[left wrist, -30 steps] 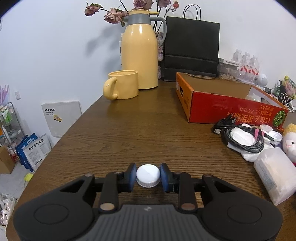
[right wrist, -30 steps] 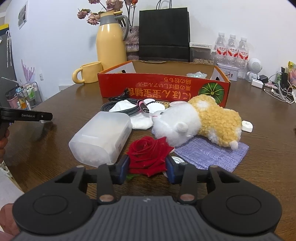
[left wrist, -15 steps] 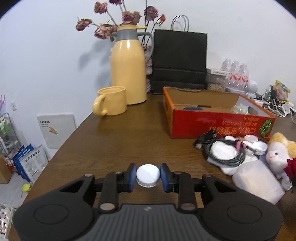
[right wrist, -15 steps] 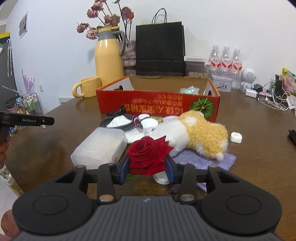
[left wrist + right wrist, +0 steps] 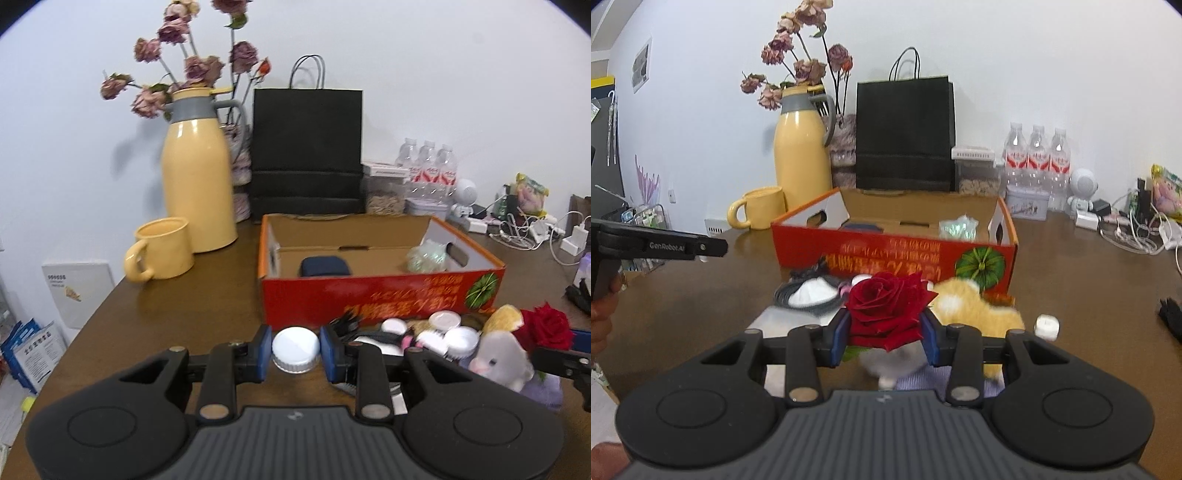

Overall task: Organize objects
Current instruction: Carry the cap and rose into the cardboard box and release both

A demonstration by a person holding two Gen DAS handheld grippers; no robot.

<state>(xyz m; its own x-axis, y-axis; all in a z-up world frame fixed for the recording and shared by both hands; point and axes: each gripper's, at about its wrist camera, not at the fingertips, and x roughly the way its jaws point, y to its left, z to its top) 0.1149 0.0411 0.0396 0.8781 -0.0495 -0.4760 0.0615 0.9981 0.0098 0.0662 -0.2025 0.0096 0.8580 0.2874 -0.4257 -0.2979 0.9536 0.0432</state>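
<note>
Right gripper [image 5: 885, 334]: blue pads clamp a red rose [image 5: 888, 308], held above the table [image 5: 1071, 280].
Left gripper [image 5: 661, 245]: black, enters from the left edge; jaws cannot be seen.
Box [image 5: 894, 254]: red, open top, beyond the rose; a pale green bundle [image 5: 958, 229] inside at right.
Plush [image 5: 975, 306]: orange and white, lying just behind the rose on a purple cloth [image 5: 916, 382].
Cable [image 5: 809, 295]: dark coil left of the plush.
Jug [image 5: 803, 155]: yellow, beside a yellow mug [image 5: 761, 208].
Bag [image 5: 905, 134]: black, behind the box.
</note>
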